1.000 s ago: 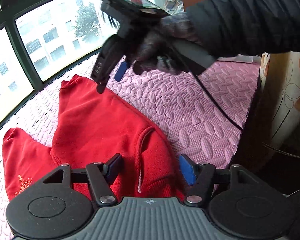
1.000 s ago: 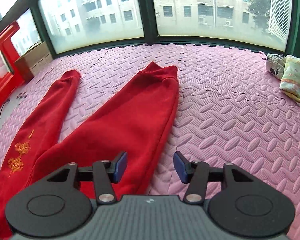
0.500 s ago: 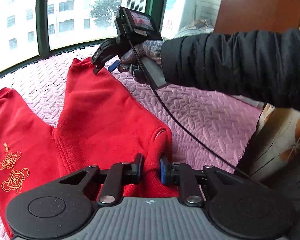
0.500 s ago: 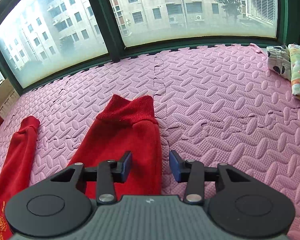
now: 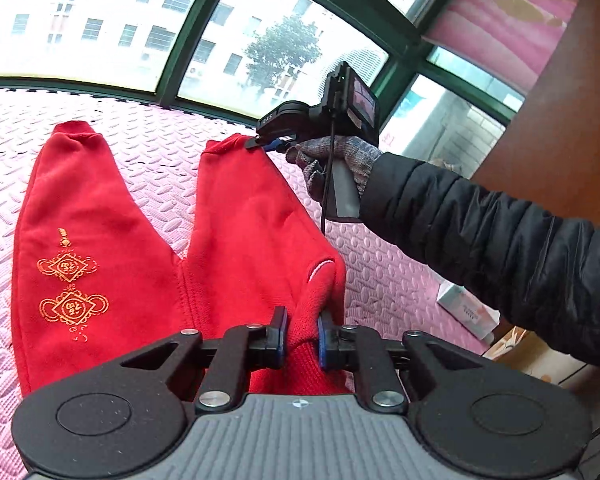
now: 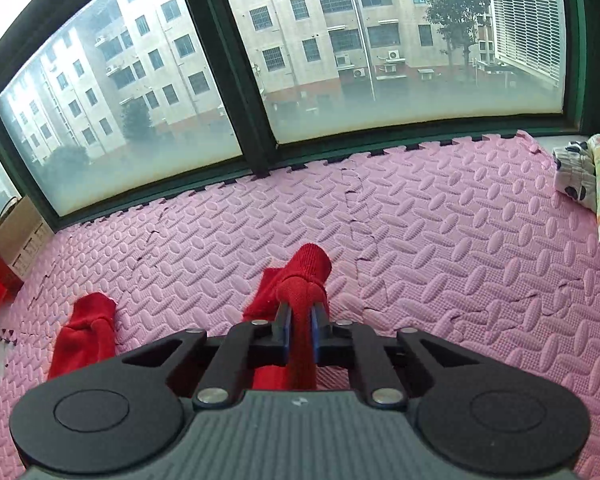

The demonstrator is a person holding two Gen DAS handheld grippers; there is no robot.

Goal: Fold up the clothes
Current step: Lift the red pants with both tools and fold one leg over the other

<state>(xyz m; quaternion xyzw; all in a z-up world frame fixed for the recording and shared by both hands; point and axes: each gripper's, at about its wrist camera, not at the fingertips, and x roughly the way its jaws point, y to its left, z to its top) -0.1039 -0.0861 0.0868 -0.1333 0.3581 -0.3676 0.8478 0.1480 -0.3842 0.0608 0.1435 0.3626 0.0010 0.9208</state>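
Note:
Red trousers [image 5: 236, 236] with gold embroidery on one leg lie spread on the pink foam mat [image 5: 148, 152]. My left gripper [image 5: 302, 332] is shut on the waistband corner near the pocket. My right gripper [image 6: 300, 330] is shut on the ribbed cuff [image 6: 306, 276] of the right leg; it also shows in the left wrist view [image 5: 270, 143] at that leg's far end. The other leg's cuff [image 6: 88, 316] lies flat to the left.
A window wall [image 6: 260, 128] borders the mat at the back. Folded patterned cloths [image 6: 592, 184] lie at the far right. A cardboard box [image 6: 18, 232] and a red object stand at the left. A small white box [image 5: 466, 310] lies by the mat edge.
Both grippers have closed on the trousers: the left on the waistband corner, the right on the leg cuff after moving forward to it. The cuff is now bunched between the right fingers.

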